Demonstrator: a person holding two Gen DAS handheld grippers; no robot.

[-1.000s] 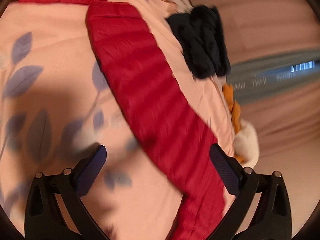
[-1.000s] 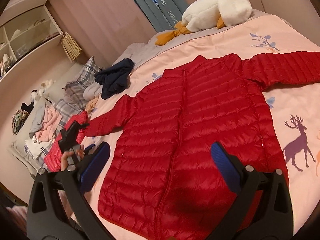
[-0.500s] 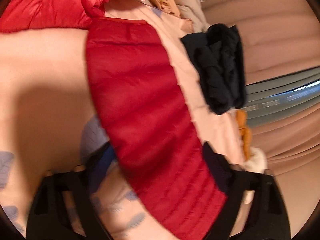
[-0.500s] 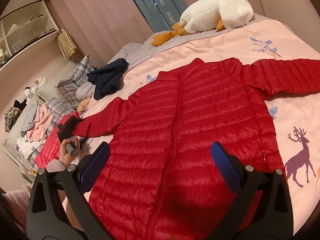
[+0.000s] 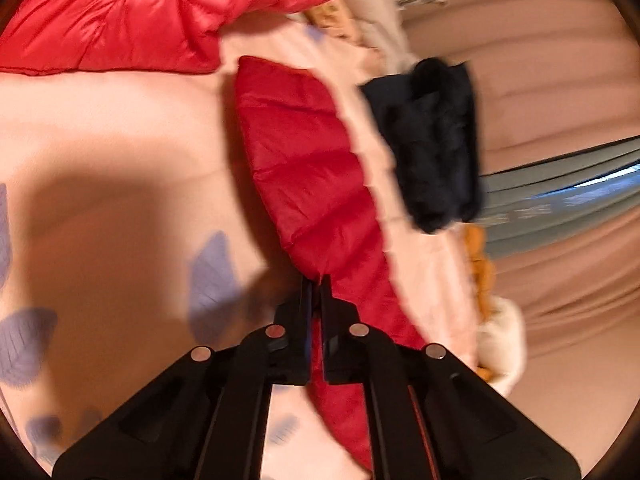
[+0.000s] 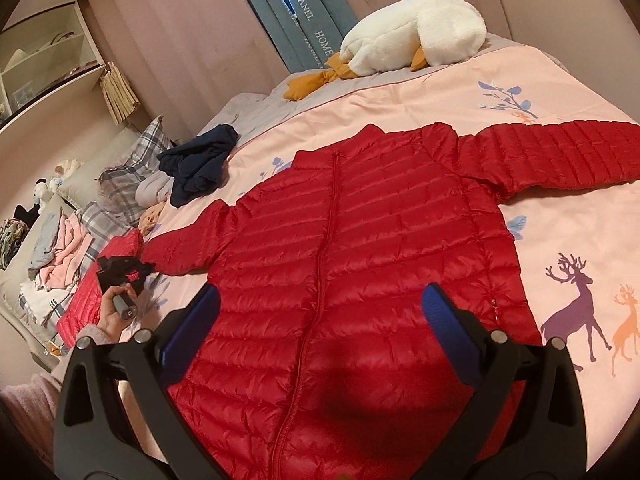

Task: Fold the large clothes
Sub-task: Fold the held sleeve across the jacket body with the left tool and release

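Observation:
A red quilted jacket (image 6: 360, 240) lies spread flat, front up and zipped, on the pink bedspread (image 6: 568, 240), with both sleeves stretched out sideways. My left gripper (image 5: 316, 280) is shut on the edge of the jacket's left sleeve (image 5: 304, 168) near the cuff, with red fabric pinched between the pads. The right wrist view shows that same left gripper (image 6: 124, 272) at the cuff, held by a hand (image 6: 112, 316). My right gripper (image 6: 320, 292) hovers open above the jacket's lower front, holding nothing.
A second, lighter red padded garment (image 5: 140, 20) lies just beyond the cuff. A crumpled navy garment (image 6: 200, 160) sits near the bed's far edge. A white plush goose (image 6: 416, 36) rests at the head. Plaid pillows (image 6: 136, 152) and piled clothes (image 6: 60, 248) are to the left.
The left gripper went from wide open over the sleeve to shut on the sleeve's edge, edging toward the cuff. The right gripper stayed open above the jacket.

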